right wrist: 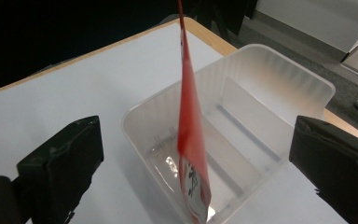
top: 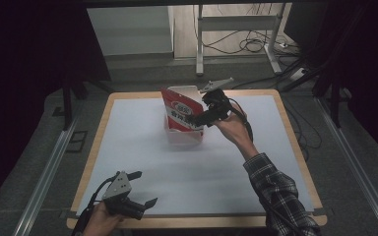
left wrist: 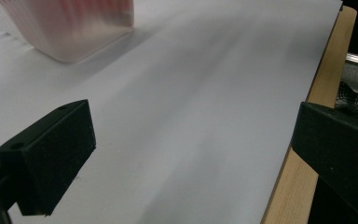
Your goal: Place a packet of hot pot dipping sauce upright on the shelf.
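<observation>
- Step in hand, by my reading: placing the flat red-and-white printed foil pouch (top: 183, 114) into the translucent white plastic bin (top: 184, 135). The release looks done.
- Pouch stands upright on edge inside the bin, at about 12 o'clock on the white-topped table with a pale wooden rim (top: 142, 162), toward the far edge. In the right gripper view the pouch (right wrist: 190, 140) is seen edge-on, its lower end down inside the bin (right wrist: 279, 88) at the near wall, top rising well above the rim.
- Right gripper (top: 203, 118) sits at the pouch's 3 o'clock side, close against the bin. Its jaws stand wide apart, one on either side of the pouch; neither pad presses on it. Nothing is gripped.
- Left gripper (top: 145, 189) rests low at about 7 o'clock on the table, near the front edge, well apart from the bin. Jaws spread, empty; only bare tabletop (left wrist: 191, 116) lies between them.
- Next move, as a judgement: draw the right gripper back and up without brushing the pouch's top edge. The pouch is thin and only leaning on the bin, so a knock could tip it over.
- Whether the pouch is fully seated on the bin floor cannot be told.
</observation>
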Demonstrator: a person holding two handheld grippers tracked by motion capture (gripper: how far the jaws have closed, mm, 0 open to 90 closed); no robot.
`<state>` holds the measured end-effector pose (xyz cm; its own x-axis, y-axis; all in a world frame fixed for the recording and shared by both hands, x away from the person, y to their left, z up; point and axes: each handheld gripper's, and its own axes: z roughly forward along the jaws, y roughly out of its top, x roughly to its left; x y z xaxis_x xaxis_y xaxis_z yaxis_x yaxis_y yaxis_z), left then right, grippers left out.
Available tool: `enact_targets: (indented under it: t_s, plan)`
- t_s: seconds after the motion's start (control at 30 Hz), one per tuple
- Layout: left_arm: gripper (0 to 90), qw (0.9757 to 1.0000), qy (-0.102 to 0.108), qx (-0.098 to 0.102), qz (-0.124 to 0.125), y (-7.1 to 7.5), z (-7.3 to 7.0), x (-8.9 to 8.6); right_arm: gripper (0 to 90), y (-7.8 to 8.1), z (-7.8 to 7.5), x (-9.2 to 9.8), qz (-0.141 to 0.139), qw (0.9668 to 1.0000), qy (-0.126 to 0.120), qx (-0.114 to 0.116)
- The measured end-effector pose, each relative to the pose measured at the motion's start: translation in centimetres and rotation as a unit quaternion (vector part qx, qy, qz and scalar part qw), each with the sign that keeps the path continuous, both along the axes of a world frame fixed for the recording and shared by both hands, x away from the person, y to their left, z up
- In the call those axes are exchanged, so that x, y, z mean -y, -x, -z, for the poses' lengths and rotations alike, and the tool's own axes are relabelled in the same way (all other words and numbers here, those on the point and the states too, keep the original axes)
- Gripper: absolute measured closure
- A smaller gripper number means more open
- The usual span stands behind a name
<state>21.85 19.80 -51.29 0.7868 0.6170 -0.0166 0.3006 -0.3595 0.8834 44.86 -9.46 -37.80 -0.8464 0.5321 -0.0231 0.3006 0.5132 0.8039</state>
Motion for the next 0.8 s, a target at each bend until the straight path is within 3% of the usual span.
enact_targets:
  t_s: [0.33, 0.8]
  plan:
    - [0.0, 1.0, -0.001, 0.0, 0.001, 0.0, 0.0, 0.0, 0.5, 0.8, 1.2, 1.3, 0.009, 0.9999, 0.005, 0.003]
    - [0.0, 1.0, -0.002, 0.0, 0.003, 0.0, 0.0, 0.1, 0.3, 2.4, 2.8, 2.6, 0.015, 0.9999, -0.006, 0.0]
